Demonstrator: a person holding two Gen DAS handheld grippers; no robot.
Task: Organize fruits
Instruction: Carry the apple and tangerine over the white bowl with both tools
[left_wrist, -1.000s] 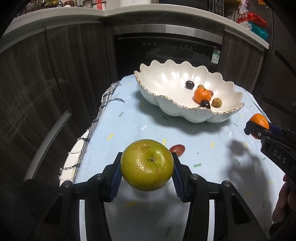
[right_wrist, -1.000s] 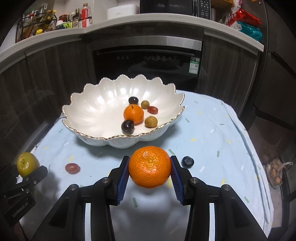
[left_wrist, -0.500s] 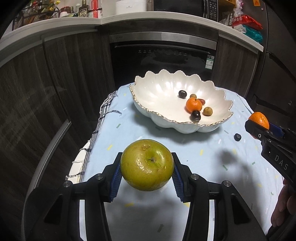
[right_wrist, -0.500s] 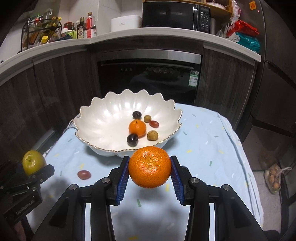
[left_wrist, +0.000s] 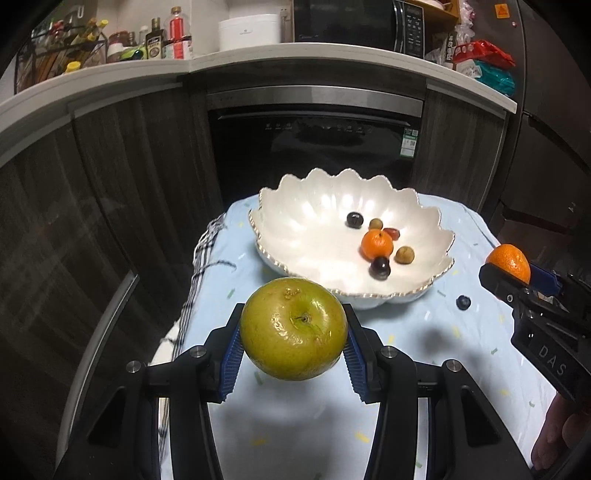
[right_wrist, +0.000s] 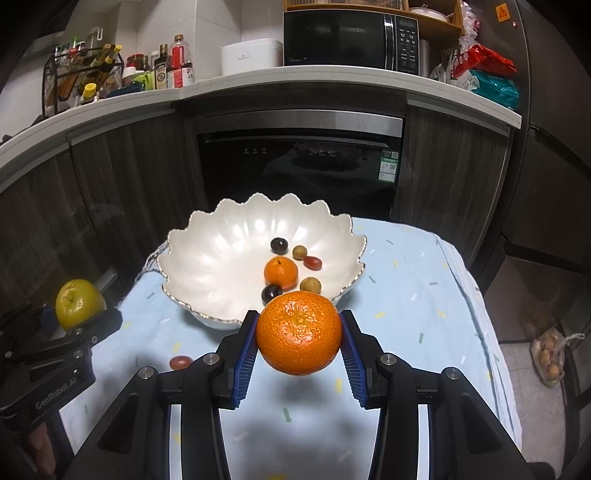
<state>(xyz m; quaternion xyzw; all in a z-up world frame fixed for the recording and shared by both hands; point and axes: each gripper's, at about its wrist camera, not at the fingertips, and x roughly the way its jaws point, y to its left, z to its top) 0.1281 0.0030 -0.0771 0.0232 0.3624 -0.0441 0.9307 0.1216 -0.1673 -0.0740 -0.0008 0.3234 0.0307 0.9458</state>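
Observation:
My left gripper (left_wrist: 293, 341) is shut on a green apple (left_wrist: 293, 328), held above the table in front of a white scalloped bowl (left_wrist: 306, 221). My right gripper (right_wrist: 298, 341) is shut on an orange mandarin (right_wrist: 298, 332), also above the table, right of the left one. The bowl (right_wrist: 207, 258) holds a second mandarin (right_wrist: 280, 272), two dark grapes, two small yellow-brown fruits and a red one. A red fruit (right_wrist: 180, 362) and a blueberry (left_wrist: 463, 302) lie on the light blue cloth. In the right wrist view the apple (right_wrist: 77, 303) shows at the left.
The table is covered by a light blue cloth (right_wrist: 413, 288) with drop-offs at its left and right edges. Dark cabinets and a built-in dishwasher (right_wrist: 295, 162) stand behind it. A bag of small fruits (right_wrist: 552, 356) lies on the floor at the right.
Both grippers have risen and drawn back from the bowl with their fruit, so the bowl looks smaller and more of the kitchen counter shows.

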